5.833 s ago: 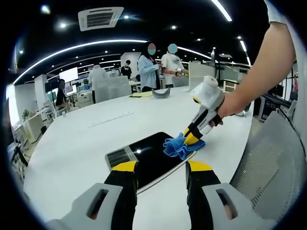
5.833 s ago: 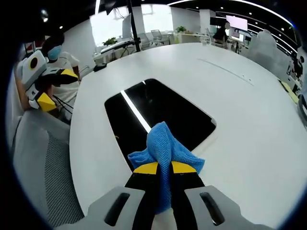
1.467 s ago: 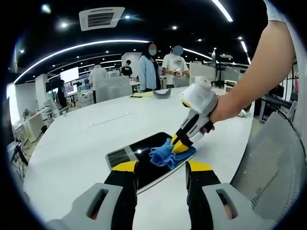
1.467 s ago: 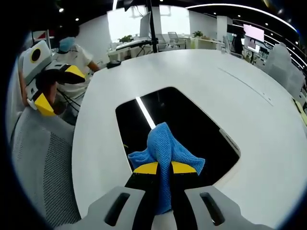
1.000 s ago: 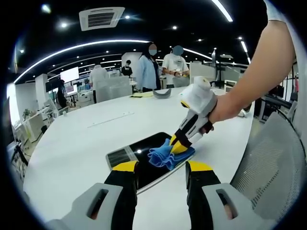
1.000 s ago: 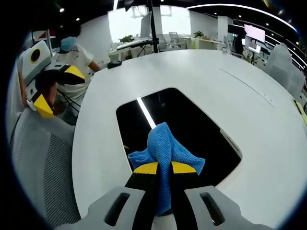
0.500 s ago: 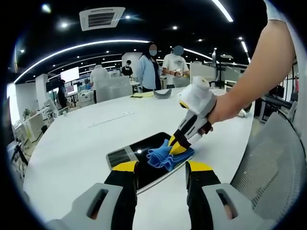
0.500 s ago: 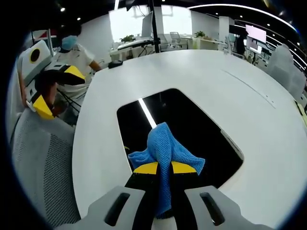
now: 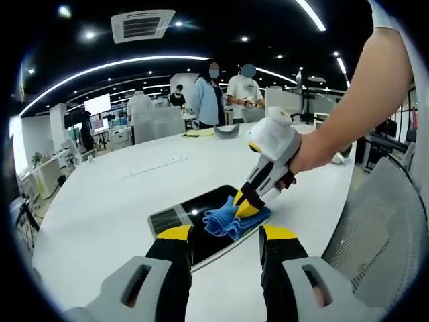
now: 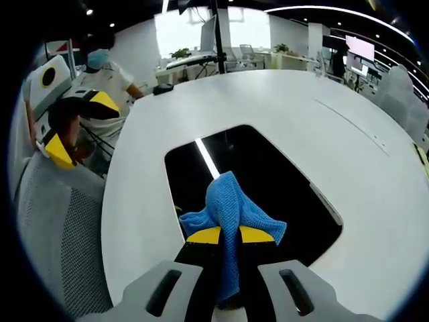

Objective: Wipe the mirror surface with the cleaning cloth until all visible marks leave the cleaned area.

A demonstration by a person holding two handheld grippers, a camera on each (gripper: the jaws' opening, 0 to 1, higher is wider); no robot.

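I count 1 mirror [image 10: 255, 178], 1 cloth [image 10: 231, 208], 2 tongs [image 9: 218, 235] [image 10: 229, 236], 1 worktop [image 10: 322, 87], 1 mesh chair [image 9: 375, 228].

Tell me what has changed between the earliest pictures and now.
The right hand-held gripper, shut on the blue cloth, has slid it across the mirror, from the edge near the mesh chair toward the middle. Unchanged: the grip on the cloth, the mirror flat on the white table, and the left hand-held gripper open and empty above the table.
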